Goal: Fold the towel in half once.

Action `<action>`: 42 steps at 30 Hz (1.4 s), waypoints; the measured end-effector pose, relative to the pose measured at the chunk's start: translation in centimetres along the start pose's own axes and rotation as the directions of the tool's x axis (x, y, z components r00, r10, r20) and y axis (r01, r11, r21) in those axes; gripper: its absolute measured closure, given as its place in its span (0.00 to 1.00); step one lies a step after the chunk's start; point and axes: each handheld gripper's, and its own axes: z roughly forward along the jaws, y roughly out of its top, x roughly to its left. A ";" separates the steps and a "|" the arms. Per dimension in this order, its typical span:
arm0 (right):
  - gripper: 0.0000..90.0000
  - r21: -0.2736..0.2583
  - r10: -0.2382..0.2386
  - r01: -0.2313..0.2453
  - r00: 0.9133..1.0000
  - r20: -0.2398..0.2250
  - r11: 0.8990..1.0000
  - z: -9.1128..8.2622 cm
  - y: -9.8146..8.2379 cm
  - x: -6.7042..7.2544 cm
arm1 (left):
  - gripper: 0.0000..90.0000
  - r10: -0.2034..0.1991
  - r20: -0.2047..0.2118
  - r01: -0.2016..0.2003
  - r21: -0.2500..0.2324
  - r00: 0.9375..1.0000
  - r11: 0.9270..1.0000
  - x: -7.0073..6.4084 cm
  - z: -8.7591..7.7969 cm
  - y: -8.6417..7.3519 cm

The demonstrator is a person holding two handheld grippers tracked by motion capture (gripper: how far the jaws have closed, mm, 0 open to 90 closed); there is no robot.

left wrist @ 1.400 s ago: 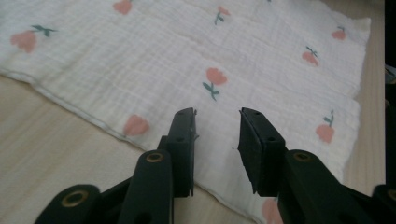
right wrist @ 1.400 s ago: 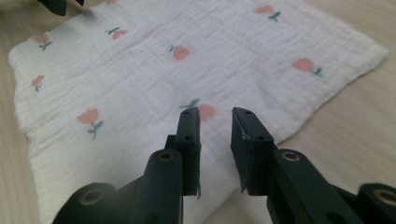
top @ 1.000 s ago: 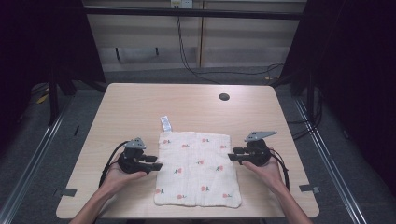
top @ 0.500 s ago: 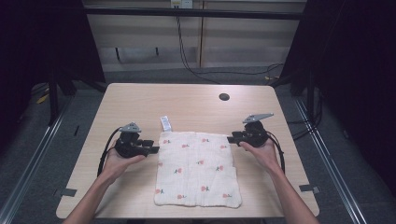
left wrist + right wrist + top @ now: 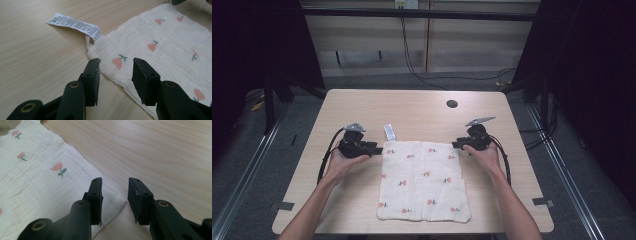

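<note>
While both claws gape empty, left claw [image 5: 373, 148], right claw [image 5: 457, 145], cloth's [image 5: 424, 180] far corners.

We see one thing with writing on it: a small white paper-like tag [image 5: 75, 25] sewn to a corner of the cream cotton cloth with little pink flowers [image 5: 160, 47]. The tag lies flat on the pale wooden table [image 5: 30, 55]. It has many rows of tiny dark print, but the letters are too small and blurry for us to read. From the high view we see the tag [image 5: 389, 133] as a white strip.
</note>
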 end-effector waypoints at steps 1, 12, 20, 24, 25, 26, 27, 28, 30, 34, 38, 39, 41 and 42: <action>0.72 0.006 0.000 0.000 1.000 0.006 1.000 0.2 -0.1 0.0 | 0.63 -0.012 0.001 0.012 -0.003 1.000 1.000 0.4 0.1 0.0; 0.81 0.019 -0.048 0.047 0.998 0.029 0.999 1.0 -0.2 1.0 | 0.60 -0.056 -0.018 0.056 -0.010 0.998 0.998 1.5 1.6 -0.2; 0.96 -0.021 0.012 -0.012 1.000 -0.028 1.000 0.8 -0.4 0.6 | 0.61 -0.054 -0.044 0.054 -0.001 0.998 0.999 1.3 3.0 0.4; 0.96 -0.028 0.003 -0.004 1.000 -0.030 1.000 0.5 -0.3 0.8 | 0.61 -0.058 -0.031 0.058 0.014 0.998 0.998 1.6 3.3 0.4; 0.96 -0.029 -0.002 0.001 1.000 -0.028 1.000 0.4 -0.3 0.9 | 0.61 -0.057 -0.040 0.058 0.019 0.998 0.998 1.7 3.6 0.4; 0.96 -0.030 -0.001 0.000 1.000 -0.028 1.000 0.4 -0.3 0.9 | 0.62 -0.055 -0.036 0.055 0.012 0.998 0.998 1.8 3.7 0.4; 0.96 -0.030 -0.003 0.002 1.000 -0.027 1.000 0.3 -0.2 1.0 | 0.62 -0.055 -0.036 0.055 0.012 0.998 0.998 1.8 3.7 0.4; 0.96 -0.030 -0.003 0.002 1.000 -0.027 1.000 0.3 -0.2 1.0 | 0.62 -0.064 -0.038 0.064 0.007 0.997 0.998 1.8 3.8 0.4; 0.95 -0.023 -0.011 0.010 1.000 -0.024 1.000 0.4 -0.3 1.1 | 0.62 -0.062 -0.040 0.062 0.004 0.997 0.998 1.6 4.2 0.6; 0.92 -0.017 -0.015 0.016 1.000 0.009 1.000 0.5 -0.2 1.2 | 0.69 -0.029 -0.058 0.031 0.025 0.998 0.999 1.2 4.7 1.2; 0.94 -0.024 -0.021 0.021 1.000 -0.008 0.999 0.5 -0.1 1.4 | 0.83 0.024 -0.039 -0.022 0.044 0.999 0.999 0.7 5.1 1.3; 0.96 -0.021 -0.021 0.021 1.000 -0.010 1.000 0.5 -0.1 1.4 | 0.91 0.031 -0.031 -0.030 0.046 0.999 0.998 0.7 5.1 1.3; 0.96 -0.030 -0.020 0.019 1.000 -0.019 0.999 0.3 -0.2 1.3 | 0.93 0.028 -0.010 -0.027 0.038 1.000 0.999 0.6 4.8 1.4; 0.96 -0.034 -0.016 0.015 1.000 -0.026 0.999 0.2 -0.1 1.2 | 0.94 0.028 -0.010 -0.027 0.038 1.000 0.999 0.6 4.8 1.4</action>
